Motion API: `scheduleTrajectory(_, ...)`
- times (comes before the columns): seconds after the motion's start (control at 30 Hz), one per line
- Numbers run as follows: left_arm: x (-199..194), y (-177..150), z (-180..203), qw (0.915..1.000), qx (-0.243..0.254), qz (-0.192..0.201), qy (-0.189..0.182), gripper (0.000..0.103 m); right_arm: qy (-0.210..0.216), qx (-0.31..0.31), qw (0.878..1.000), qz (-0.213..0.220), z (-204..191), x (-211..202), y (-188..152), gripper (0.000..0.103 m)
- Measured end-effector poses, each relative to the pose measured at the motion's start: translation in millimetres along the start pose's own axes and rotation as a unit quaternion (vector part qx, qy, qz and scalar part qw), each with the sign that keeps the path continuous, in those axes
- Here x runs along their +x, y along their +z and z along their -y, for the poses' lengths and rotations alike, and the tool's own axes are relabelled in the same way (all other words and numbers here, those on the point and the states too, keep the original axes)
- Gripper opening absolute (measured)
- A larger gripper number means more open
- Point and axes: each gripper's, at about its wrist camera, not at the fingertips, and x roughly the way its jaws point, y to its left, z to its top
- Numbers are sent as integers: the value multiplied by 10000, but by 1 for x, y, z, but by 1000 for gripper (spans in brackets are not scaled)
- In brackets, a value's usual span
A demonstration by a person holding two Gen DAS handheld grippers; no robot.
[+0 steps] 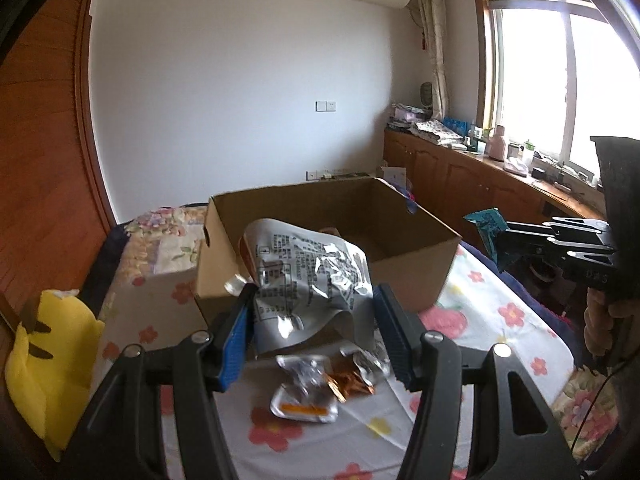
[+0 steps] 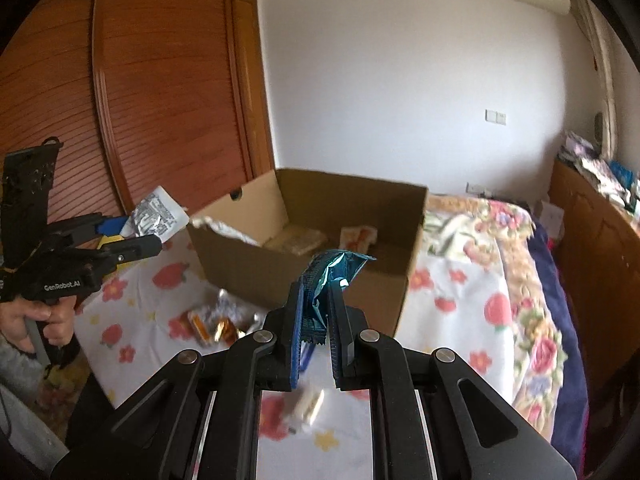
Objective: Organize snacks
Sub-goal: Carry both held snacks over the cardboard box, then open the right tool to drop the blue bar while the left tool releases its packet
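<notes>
Left wrist view, our left gripper (image 1: pixel 314 320): its blue pads are clamped on a crumpled silver foil snack bag (image 1: pixel 308 280), held at frame centre, above the sheet and in front of the box.
Left wrist view, cardboard box (image 1: pixel 404 276): open-topped, sitting on the floral bedsheet (image 1: pixel 500 320) at mid-frame; we judge it to be where the snacks go.
Left wrist view, loose snack packets (image 1: pixel 320 384): small silver and orange ones lie on the sheet below the held bag, not yet boxed.
Left wrist view, right edge: our right gripper (image 1: pixel 500 240) shows side-on, pinching a teal wrapper (image 1: pixel 490 224).
Right wrist view, right gripper (image 2: pixel 318 312): jaws closed tight on the thin teal wrapper (image 2: pixel 336 272), raised in front of the box's near wall (image 2: pixel 248 276), seemingly to clear the rim.
Right wrist view, box contents: pale packets (image 2: pixel 298 242) already lie inside.
Right wrist view, left edge: left gripper (image 2: pixel 132 236) carries the silver bag (image 2: pixel 158 214) beside the box's corner; a hand (image 2: pixel 36 320) grips its handle.
</notes>
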Motion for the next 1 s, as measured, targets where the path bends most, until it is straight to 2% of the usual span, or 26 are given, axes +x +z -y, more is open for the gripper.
scheduleTrajectory(0.17, 20, 12, -18, 10000, -96, -4, 16, 58, 81, -136, 9998, 110, -3, 22, 18, 9)
scheduleTrajectory(0.43, 50, 21, -25, 9999, -114, -19, 33, 58, 130, -150, 9998, 71, 0, 60, 36, 9)
scheduleTrajectory(0.63, 68, 25, -32, 9993, -356, -98, -115, 58, 53, -182, 9998, -49, -2, 86, 41, 9)
scheduleTrajectory(1.0, 97, 29, -40, 9985, -467, -264, -86, 59, 42, -32, 9996, -277, 5, 117, 38, 9)
